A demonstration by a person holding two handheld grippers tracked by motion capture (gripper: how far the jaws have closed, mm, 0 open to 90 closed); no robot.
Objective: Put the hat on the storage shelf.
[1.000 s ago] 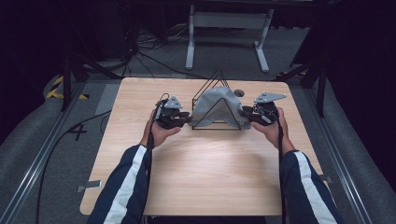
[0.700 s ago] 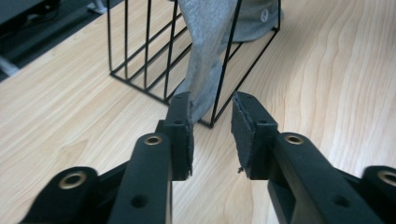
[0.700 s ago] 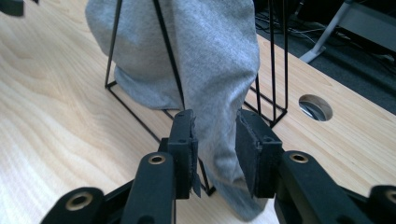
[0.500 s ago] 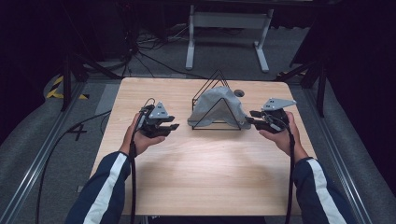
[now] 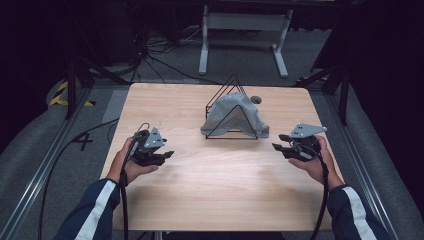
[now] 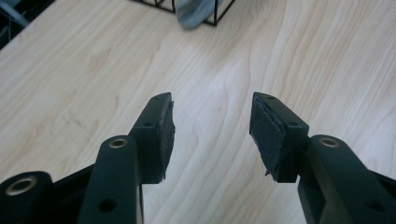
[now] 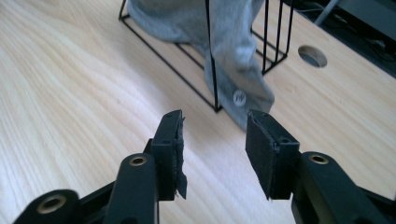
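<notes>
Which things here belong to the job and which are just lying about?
Likely in use: grey cloth draped over the black wire rack; left gripper and right gripper, both open.
Just about: cable hole, white stand, floor cables.

Left gripper [image 6: 212, 135] seen from behind its own two black jaws, which rise from the bottom edge; jaws stand apart, wide gap, nothing between them; dark worn pads [image 6: 266, 135] on the inner faces, edges frayed, a loose bit hanging off the right pad's lower corner; brass-coloured rivets on the jaw arms; under and beyond the jaws a light wood table [image 6: 93, 70], grain running away up the frame; at the top edge, well apart from the jaws, the bottom of a black wire rack [image 6: 217, 16] with a grey cloth [image 6: 194, 14] spilling out at its corner onto the table; dark floor past the table's edge, top left.
</notes>
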